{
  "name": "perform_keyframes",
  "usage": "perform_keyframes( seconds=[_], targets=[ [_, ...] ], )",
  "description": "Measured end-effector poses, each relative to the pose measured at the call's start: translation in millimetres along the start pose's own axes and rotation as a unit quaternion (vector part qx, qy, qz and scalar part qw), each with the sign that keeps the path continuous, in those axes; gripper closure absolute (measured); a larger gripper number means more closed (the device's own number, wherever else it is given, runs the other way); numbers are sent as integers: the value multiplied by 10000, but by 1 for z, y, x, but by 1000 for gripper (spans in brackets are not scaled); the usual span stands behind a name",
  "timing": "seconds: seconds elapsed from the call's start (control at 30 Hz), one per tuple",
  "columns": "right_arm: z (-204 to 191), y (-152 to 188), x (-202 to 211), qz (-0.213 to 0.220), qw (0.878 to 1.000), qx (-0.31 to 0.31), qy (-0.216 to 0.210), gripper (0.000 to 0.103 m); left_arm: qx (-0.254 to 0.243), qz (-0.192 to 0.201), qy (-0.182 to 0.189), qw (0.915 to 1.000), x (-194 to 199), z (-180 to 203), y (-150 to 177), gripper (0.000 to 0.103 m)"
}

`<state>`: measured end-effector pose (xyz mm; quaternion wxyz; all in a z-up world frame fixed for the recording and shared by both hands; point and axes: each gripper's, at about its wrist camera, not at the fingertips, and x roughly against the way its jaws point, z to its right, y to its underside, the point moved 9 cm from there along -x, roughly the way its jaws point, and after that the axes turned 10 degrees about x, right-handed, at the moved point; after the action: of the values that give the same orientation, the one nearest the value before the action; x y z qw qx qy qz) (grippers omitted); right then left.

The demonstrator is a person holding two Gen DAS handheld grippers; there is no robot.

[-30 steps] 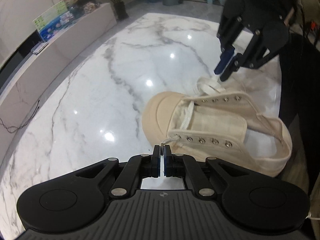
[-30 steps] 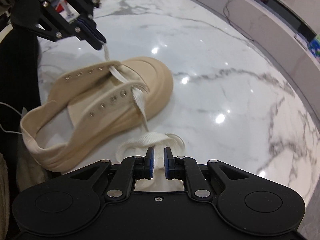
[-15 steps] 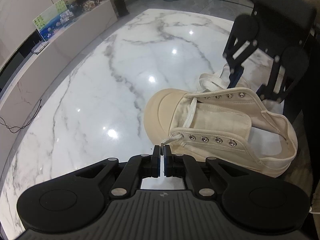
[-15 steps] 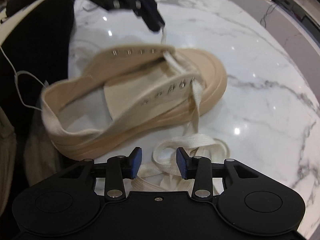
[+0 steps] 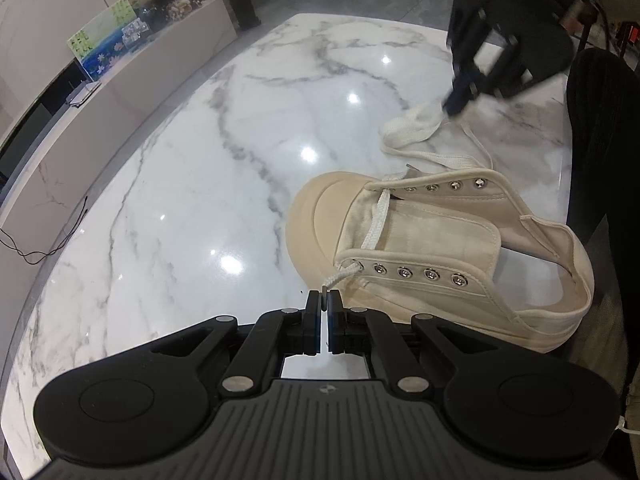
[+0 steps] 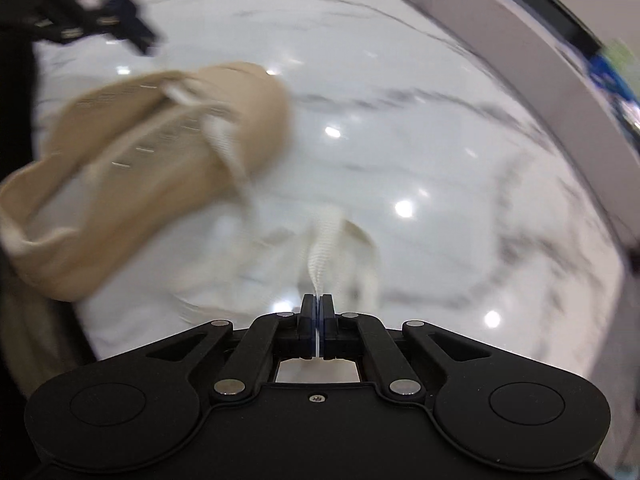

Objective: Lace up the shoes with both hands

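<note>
Cream canvas shoe (image 5: 440, 248), barely laced, each lace (image 5: 412, 132) end pinched in closed left tongs (image 5: 324, 300) and right tongs (image 6: 317, 304).

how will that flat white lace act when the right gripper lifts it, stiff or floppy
Probably floppy: the lace lies in loose loops on the marble table. It looks light, so it should trail from the shut right gripper. Pulling hard may drag the shoe, since it is threaded through the eyelets.

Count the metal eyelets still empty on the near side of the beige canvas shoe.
4 empty metal eyelets on the beige canvas shoe. The toe-end one holds the white lace.
</note>
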<state>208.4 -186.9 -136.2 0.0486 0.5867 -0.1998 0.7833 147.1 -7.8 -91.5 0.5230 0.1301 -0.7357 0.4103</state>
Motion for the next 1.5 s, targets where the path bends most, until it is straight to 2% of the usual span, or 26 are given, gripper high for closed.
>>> perform_keyframes(
  seconds=[0.07, 0.13, 0.37, 0.43, 0.5, 0.57, 0.63, 0.77, 0.8, 0.97, 1.1, 1.37, 1.47, 1.5],
  targets=[
    [8, 11, -2, -220, 9995, 8, 215, 102, -2, -13, -20, 10000, 0, 1, 0, 101],
    [10, 15, -2, -249, 9992, -22, 327, 101, -3, -30, -39, 10000, 0, 1, 0, 101],
    [2, -13, 17, 370, 9986, -382, -49, 98, -2, -58, -79, 10000, 0, 2, -1, 101],
    [-5, -26, 18, 519, 9974, -458, -180, 91, 12, -50, -78, 10000, 0, 1, -2, 101],
    [-10, -35, 14, 570, 9970, -460, -265, 78, 31, -40, -75, 10000, 0, 1, -2, 101],
    [-13, -42, 10, 586, 9967, -489, -260, 77, 50, -32, -70, 10000, -1, 0, -2, 101],
    [-15, -47, 4, 589, 9965, -540, -238, 78, 64, -36, -57, 10000, -3, -2, -2, 101],
    [-25, -54, -5, 604, 9936, -681, -668, 82, 72, -36, -23, 10000, -7, -4, -2, 101],
    [-25, -54, -9, 557, 9937, -698, -681, 84, 70, -31, -14, 10000, -7, -4, -2, 101],
    [-21, -49, -30, 300, 9916, -1009, -748, 85, 81, -1, 38, 10000, -9, -5, -2, 101],
    [-22, -48, -32, 343, 9872, -1255, -918, 85, 75, -8, 65, 10000, -11, -4, -2, 101],
    [-29, -47, -35, 305, 9906, -1060, -812, 85, 176, 20, 138, 9997, -12, -4, -2, 101],
    [-31, -50, -37, 362, 9923, -902, -773, 101, 207, 25, 128, 9997, -13, -4, -1, 101],
    [-32, -51, -38, 380, 9926, -861, -765, 101, 237, 50, 127, 9996, -12, -5, -2, 101]
  ],
)
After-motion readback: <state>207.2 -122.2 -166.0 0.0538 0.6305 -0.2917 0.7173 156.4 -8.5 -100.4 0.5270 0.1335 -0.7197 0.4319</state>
